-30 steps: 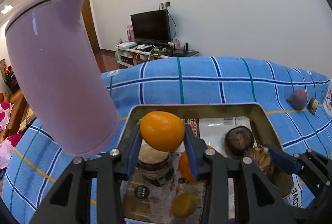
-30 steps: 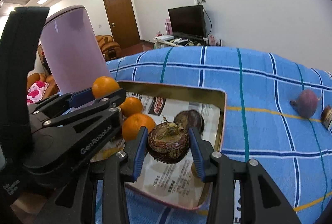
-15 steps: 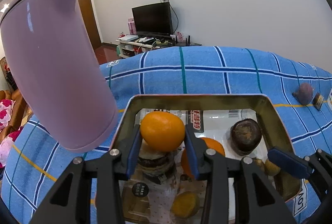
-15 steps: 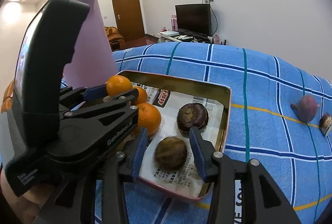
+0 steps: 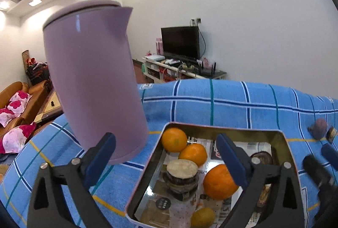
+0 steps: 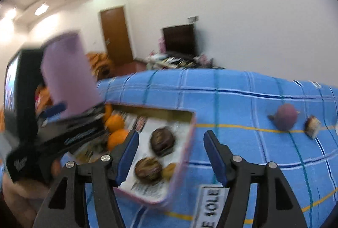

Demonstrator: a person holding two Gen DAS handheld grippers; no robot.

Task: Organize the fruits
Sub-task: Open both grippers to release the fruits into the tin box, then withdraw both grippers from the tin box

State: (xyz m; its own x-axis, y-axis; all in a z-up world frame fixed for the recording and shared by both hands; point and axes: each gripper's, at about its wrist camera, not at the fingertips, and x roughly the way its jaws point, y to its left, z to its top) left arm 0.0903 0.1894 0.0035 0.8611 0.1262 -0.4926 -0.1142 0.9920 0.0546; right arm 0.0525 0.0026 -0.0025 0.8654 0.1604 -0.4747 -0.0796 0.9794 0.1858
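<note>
A gold tin tray (image 5: 287,143) lined with newspaper sits on the blue checked cloth. In it lie three oranges (image 5: 174,139), a dark round stack (image 5: 182,173), a small yellow fruit (image 5: 202,217) and dark brown fruits (image 6: 162,140). My left gripper (image 5: 164,139) hovers over the tin's near left corner, its jaws opening wide and gripping nothing. My right gripper (image 6: 170,137) is over the tin's near right side, jaws also opening, with nothing pressed between its pads. A purple fruit (image 6: 285,118) lies on the cloth to the right. The right wrist view is blurred.
A tall lilac kettle (image 5: 93,84) stands just left of the tin, close to my left finger. A small brown piece (image 6: 312,125) lies beside the purple fruit. A white printed label (image 6: 211,206) is near the front edge. Open cloth stretches behind the tin.
The left jaws let go of the orange, which now lies in the tin. The right jaws released a dark fruit into the tin. Both grippers spread wide and shifted.
</note>
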